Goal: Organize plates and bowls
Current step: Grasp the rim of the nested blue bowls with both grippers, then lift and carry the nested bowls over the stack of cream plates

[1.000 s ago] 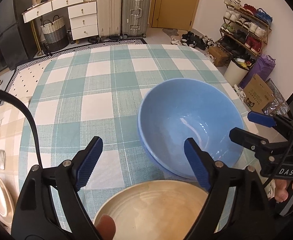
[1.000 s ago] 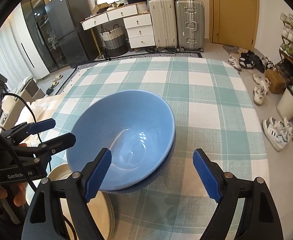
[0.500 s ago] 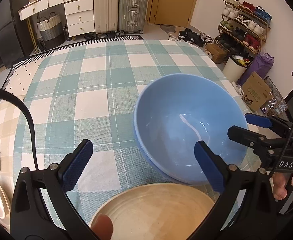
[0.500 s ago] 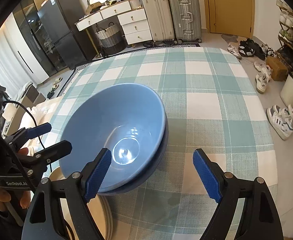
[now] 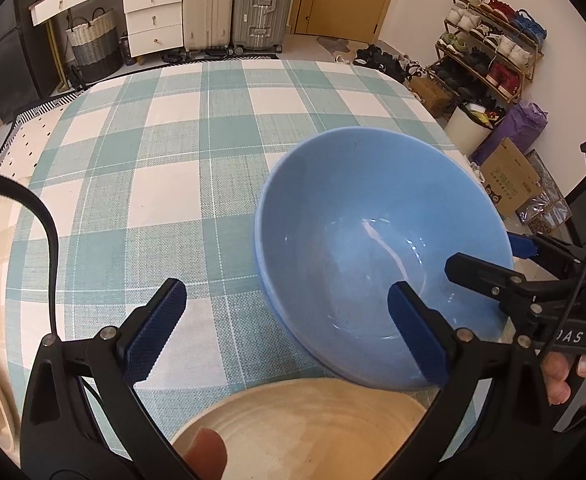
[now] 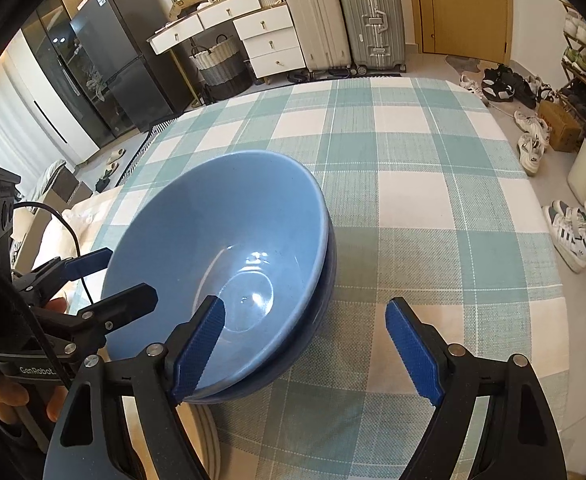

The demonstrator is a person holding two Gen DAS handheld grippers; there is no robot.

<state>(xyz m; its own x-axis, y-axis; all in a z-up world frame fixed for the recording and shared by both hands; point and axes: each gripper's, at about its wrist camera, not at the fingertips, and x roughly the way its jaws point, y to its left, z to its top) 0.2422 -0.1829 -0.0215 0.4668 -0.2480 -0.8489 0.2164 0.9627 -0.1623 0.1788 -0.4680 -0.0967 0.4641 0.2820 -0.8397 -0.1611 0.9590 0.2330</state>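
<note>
Two blue bowls, nested, near the tabletop's near edge, rim over the beige plates. Left gripper wide, closing slightly, one finger inside the bowl, gripping nothing. Right gripper closing, the bowls' right rim between its pads, not yet pressed.

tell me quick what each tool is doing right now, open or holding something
Left tool: jaws closing slightly, wide apart, holding nothing.
Right tool: jaws closing around the blue bowl's near rim, not gripping yet.
</note>
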